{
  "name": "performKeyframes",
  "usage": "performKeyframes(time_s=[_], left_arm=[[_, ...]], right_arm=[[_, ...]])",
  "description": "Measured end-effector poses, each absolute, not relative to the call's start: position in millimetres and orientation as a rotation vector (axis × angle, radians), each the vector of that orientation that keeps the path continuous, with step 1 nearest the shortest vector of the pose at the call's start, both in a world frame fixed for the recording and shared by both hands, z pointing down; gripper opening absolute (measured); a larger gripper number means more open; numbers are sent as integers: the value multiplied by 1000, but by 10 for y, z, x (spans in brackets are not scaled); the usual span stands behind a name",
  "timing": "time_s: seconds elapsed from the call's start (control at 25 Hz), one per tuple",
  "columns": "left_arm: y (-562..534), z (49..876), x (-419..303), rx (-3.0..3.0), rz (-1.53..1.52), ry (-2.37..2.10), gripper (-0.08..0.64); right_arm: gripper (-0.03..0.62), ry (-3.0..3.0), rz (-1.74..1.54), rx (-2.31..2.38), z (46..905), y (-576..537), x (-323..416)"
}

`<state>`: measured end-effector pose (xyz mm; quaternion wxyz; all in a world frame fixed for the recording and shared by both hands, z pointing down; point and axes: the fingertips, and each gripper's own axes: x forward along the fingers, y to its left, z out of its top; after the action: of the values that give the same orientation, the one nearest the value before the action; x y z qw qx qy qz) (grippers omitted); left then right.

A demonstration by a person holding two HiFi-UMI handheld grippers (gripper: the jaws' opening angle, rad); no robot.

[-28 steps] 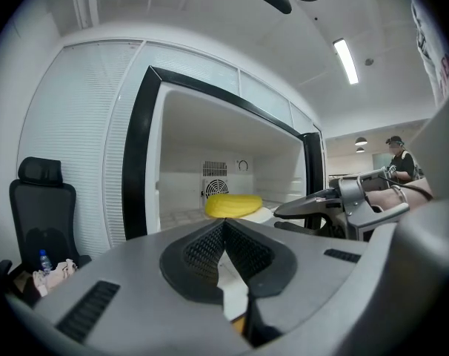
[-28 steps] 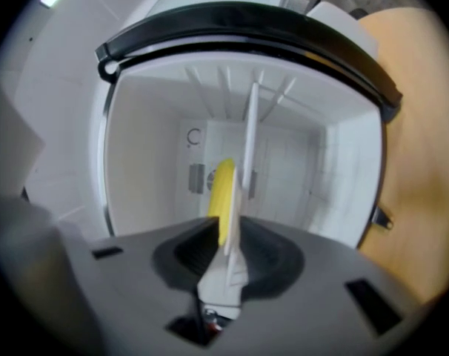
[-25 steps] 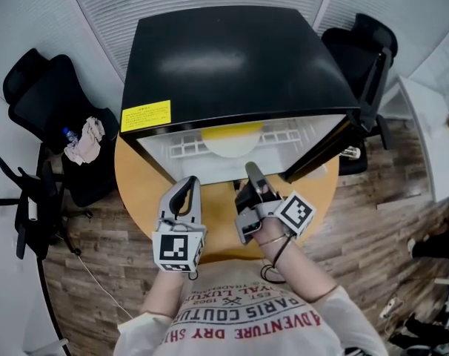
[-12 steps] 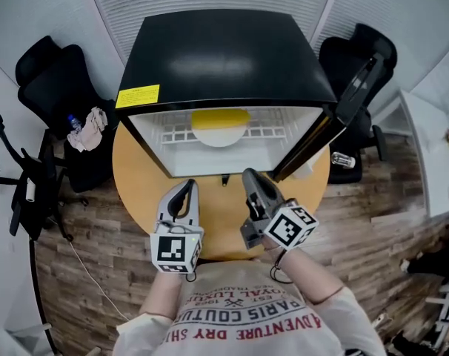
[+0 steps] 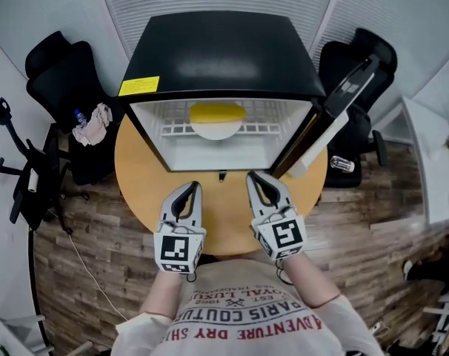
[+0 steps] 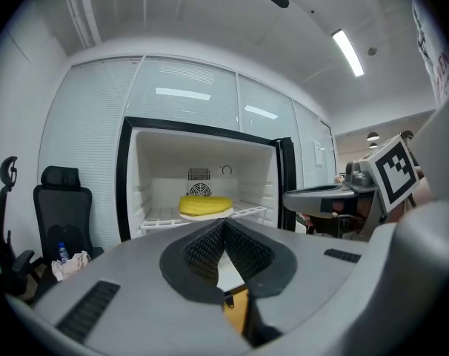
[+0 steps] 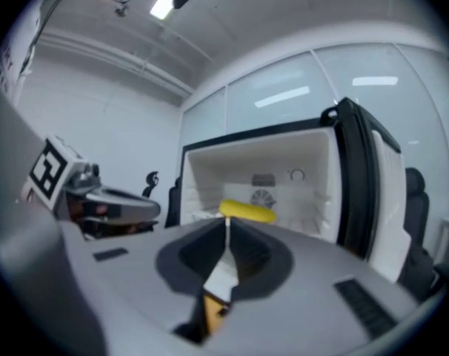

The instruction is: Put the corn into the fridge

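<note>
A yellow corn [image 5: 218, 113] lies on a white plate [image 5: 216, 130] on the wire shelf of the small black fridge [image 5: 221, 54], whose door [image 5: 336, 108] stands open to the right. The corn [image 6: 205, 205] shows in the left gripper view, and the corn [image 7: 247, 211] in the right gripper view too. My left gripper [image 5: 190, 188] and right gripper [image 5: 255, 179] hover side by side over the round wooden table [image 5: 139, 180], in front of the fridge opening. Both are shut and hold nothing.
Black office chairs [image 5: 58, 65] stand left and right [image 5: 361, 54] of the fridge. A cloth and a bottle [image 5: 87, 123] rest on the left chair. Another bottle [image 5: 341, 163] lies on the floor at right. A desk corner [image 5: 432, 154] is at far right.
My right gripper has drawn back from the fridge opening and turned level beside the left one. The fridge door has swung wider open. The left gripper has barely moved.
</note>
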<state>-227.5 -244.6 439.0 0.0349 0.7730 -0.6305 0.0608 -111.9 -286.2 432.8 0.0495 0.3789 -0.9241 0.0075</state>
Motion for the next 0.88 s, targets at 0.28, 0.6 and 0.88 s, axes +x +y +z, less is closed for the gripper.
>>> performKeyframes(time_s=[0.28,0.6,0.88], left_arm=[[-2397,4385,-2188,2397,224,-1942,29],[-2419,4330,-2085,2427,231,-1934,29],[-2466,4313,-2028,2439,217,-1915,29]], right_arm=[[29,-2790,11,1171,4299,-2801,-1027],[28,-2819,39,1160,4278,-2789,-958],[28,-2850,89,1157,4255,-2812,-974]])
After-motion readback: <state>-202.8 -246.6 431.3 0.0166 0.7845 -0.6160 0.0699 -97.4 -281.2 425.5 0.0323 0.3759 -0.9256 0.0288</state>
